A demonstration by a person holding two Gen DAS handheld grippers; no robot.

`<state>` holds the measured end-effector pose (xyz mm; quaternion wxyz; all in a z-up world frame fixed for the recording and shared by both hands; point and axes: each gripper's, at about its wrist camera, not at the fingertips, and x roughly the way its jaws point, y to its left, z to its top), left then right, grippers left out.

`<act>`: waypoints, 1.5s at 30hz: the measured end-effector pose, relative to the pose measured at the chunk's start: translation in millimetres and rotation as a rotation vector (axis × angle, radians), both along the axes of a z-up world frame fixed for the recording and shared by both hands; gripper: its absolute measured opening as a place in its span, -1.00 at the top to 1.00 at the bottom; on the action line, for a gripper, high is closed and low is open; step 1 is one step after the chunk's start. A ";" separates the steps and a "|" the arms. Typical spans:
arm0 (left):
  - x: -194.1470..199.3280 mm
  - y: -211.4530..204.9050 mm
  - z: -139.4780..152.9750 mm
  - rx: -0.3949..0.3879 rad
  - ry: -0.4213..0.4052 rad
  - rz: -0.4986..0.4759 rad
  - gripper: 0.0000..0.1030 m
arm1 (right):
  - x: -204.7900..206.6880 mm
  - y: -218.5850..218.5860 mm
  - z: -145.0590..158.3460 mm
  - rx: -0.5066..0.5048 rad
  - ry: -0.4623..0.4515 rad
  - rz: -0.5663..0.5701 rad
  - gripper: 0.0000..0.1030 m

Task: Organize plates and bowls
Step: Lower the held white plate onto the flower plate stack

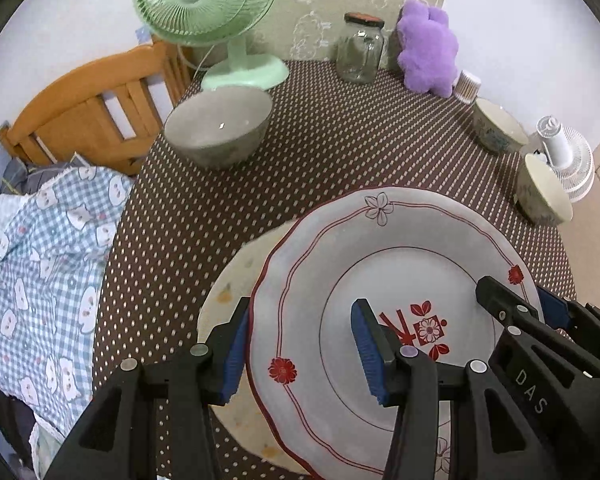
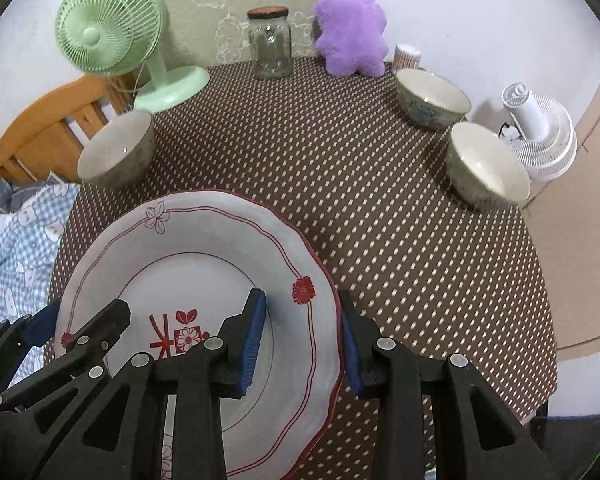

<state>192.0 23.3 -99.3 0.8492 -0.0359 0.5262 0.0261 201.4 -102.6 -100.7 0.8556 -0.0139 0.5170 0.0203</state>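
At my far left a grey bowl [image 1: 219, 132] sits on the dotted tablecloth [image 1: 320, 152] just in front of the green fan [image 1: 208, 4]. My left gripper [image 1: 300, 354] has its jaws spread wide across the left rim of the red-trimmed plate [image 1: 392, 280], one blue pad outside the edge, the other over the plate's well; I cannot tell whether either pad touches it. This plate lies on top of a second, pale speckled plate [image 1: 230, 292] that peeks out on its left side. My right gripper [image 2: 302, 348] straddles the opposite rim the same way, jaws apart, one pad inside and one just outside the scalloped edge. Further right, two patterned bowls [image 2: 432, 98] [image 2: 486, 166] stand near each other by the table's right edge, well apart from the plates.
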 end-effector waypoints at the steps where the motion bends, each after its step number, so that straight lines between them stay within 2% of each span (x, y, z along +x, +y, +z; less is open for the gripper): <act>1: -2.7 1.3 -3.3 0.000 0.007 -0.001 0.04 | -2.5 2.4 -3.6 -0.002 0.006 0.000 0.26; 10: -14.4 11.7 -33.7 0.004 0.073 0.003 0.04 | -12.8 18.5 -29.8 -0.026 0.044 0.005 0.26; 17: -14.3 11.8 -38.3 0.039 0.056 -0.008 0.04 | -10.0 24.2 -40.9 -0.039 0.056 0.008 0.26; 23: -13.1 4.4 -41.9 0.102 0.036 -0.026 0.04 | -7.7 21.3 -50.8 -0.032 0.087 -0.001 0.25; 30: -15.9 2.4 -43.3 0.137 0.013 -0.035 0.03 | -8.0 18.0 -52.2 -0.022 0.092 -0.004 0.25; 39: -15.6 -0.5 -44.7 0.169 0.010 -0.057 0.04 | -26.2 7.8 -49.3 0.028 0.157 0.014 0.26; 42: -14.8 -0.8 -44.9 0.172 0.012 -0.052 0.04 | -32.2 8.3 -47.6 0.054 0.153 0.019 0.43; 45: -12.7 2.4 -43.5 0.156 0.022 -0.034 0.04 | -31.9 13.1 -46.4 0.039 0.135 0.028 0.43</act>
